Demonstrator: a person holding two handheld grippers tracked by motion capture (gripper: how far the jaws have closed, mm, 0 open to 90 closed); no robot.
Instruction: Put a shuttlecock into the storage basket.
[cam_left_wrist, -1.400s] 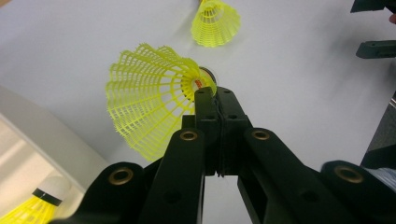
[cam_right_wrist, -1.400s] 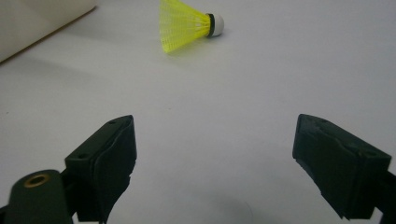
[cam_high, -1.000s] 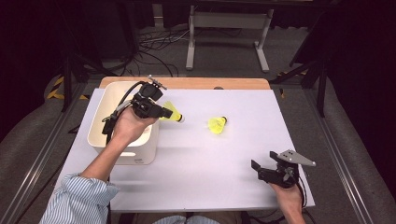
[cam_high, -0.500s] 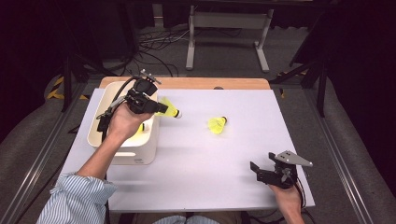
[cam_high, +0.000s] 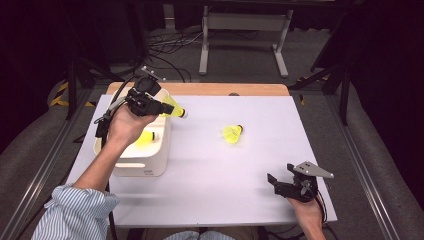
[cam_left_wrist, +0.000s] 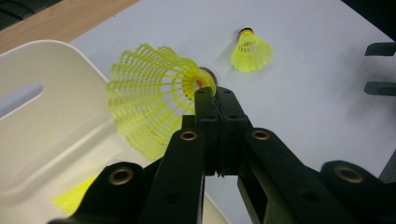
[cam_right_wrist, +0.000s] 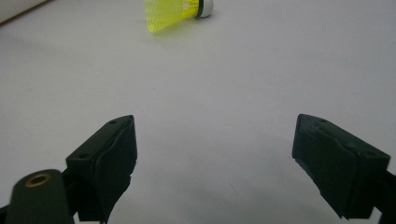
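Note:
My left gripper (cam_high: 167, 109) is shut on the mesh skirt of a yellow shuttlecock (cam_high: 174, 108), which hangs over the right rim of a white bin (cam_high: 145, 167). The left gripper view has the jaws (cam_left_wrist: 215, 95) pinched on the skirt (cam_left_wrist: 149, 98), cork end pointing away. A second yellow shuttlecock (cam_high: 233, 133) lies on its side mid-table (cam_left_wrist: 251, 49) (cam_right_wrist: 177, 11). Another yellow one (cam_high: 142, 139) rests inside the bin. My right gripper (cam_high: 274, 184) sits near the front right of the table, open (cam_right_wrist: 215, 154), with nothing between its jaws.
The white table sheet (cam_high: 215, 190) ends in a wooden strip (cam_high: 210, 89) at the back. Metal rails run along both sides, and a stand's legs (cam_high: 240, 45) and cables lie on the floor behind. The bin's handle slot (cam_left_wrist: 21, 95) faces my left gripper.
My left hand has lifted the held shuttlecock and carried it back and left, over the bin's rim. The right gripper has stayed put.

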